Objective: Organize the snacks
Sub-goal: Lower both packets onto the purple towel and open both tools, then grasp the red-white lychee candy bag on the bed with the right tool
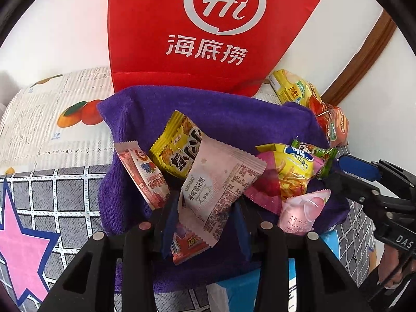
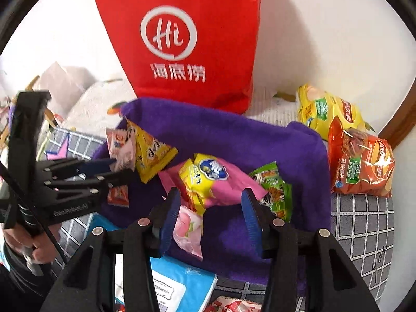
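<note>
While the pale pink snack packet (image 1: pixel 215 182) hangs between the jaws of the left gripper (image 1: pixel 205 218) above the purple towel (image 1: pixel 234 119), seemingly pinched at its lower end, the sorting looks to be in mid-carry. The right gripper (image 2: pixel 210 221) has its jaws parted and empty over the yellow fries packet (image 2: pixel 205 179) and peach sweet (image 2: pixel 188 231). The next move probably calls for lowering the packet onto bare towel, though loose wrappers crowd it, and the red paper bag (image 1: pixel 208 26) and chip bags (image 2: pixel 358 161) hem in the far side.
</note>
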Demonstrator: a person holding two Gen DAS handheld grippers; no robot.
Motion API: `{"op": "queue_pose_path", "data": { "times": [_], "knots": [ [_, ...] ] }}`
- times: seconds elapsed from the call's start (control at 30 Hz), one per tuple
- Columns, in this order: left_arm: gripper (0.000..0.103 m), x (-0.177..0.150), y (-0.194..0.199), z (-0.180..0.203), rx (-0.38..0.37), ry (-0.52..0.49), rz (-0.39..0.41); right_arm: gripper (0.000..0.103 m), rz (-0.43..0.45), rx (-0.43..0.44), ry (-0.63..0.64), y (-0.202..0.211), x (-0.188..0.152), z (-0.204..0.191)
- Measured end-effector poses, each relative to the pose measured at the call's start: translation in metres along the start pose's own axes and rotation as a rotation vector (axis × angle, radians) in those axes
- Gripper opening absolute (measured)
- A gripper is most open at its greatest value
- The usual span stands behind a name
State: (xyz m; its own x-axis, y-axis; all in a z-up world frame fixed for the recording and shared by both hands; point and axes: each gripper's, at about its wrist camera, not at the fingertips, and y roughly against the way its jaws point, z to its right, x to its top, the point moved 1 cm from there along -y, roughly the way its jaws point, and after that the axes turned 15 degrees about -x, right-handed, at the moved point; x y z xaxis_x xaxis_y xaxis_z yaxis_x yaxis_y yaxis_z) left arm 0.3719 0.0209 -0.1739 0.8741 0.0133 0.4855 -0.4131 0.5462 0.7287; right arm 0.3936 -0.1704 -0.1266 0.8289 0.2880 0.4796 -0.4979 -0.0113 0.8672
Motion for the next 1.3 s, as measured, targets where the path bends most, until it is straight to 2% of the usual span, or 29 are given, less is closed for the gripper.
{"op": "queue_pose_path", "data": {
  "times": [0.2, 0.4, 0.63, 0.8, 0.93, 1.07, 1.3],
  "knots": [
    [0.059, 0.001, 0.005, 0.001, 0.009, 0.0, 0.008, 0.048, 0.03, 0.013, -0.017, 0.008, 0.002, -0.003],
    [0.061, 0.001, 0.02, 0.003, -0.001, 0.003, 0.026, 0.048, 0.06, -0.007, -0.039, 0.016, 0.004, -0.002],
    [0.062, 0.002, 0.037, 0.013, 0.014, -0.026, 0.046, 0.048, 0.078, -0.075, -0.116, 0.03, -0.003, 0.012],
    [0.062, 0.0, 0.052, 0.025, 0.015, -0.052, 0.059, 0.048, 0.109, -0.109, -0.162, 0.049, -0.028, 0.028],
    [0.062, 0.0, 0.068, 0.039, 0.023, -0.082, 0.084, 0.043, 0.07, -0.113, -0.181, 0.055, -0.053, 0.038],
    [0.062, -0.004, 0.082, 0.046, 0.03, -0.087, 0.101, 0.043, 0.025, -0.121, -0.193, 0.058, -0.084, 0.046],
    [0.062, -0.032, 0.103, 0.046, 0.069, -0.076, 0.104, 0.043, -0.067, -0.087, -0.228, 0.04, -0.136, 0.051]
  ]
}}
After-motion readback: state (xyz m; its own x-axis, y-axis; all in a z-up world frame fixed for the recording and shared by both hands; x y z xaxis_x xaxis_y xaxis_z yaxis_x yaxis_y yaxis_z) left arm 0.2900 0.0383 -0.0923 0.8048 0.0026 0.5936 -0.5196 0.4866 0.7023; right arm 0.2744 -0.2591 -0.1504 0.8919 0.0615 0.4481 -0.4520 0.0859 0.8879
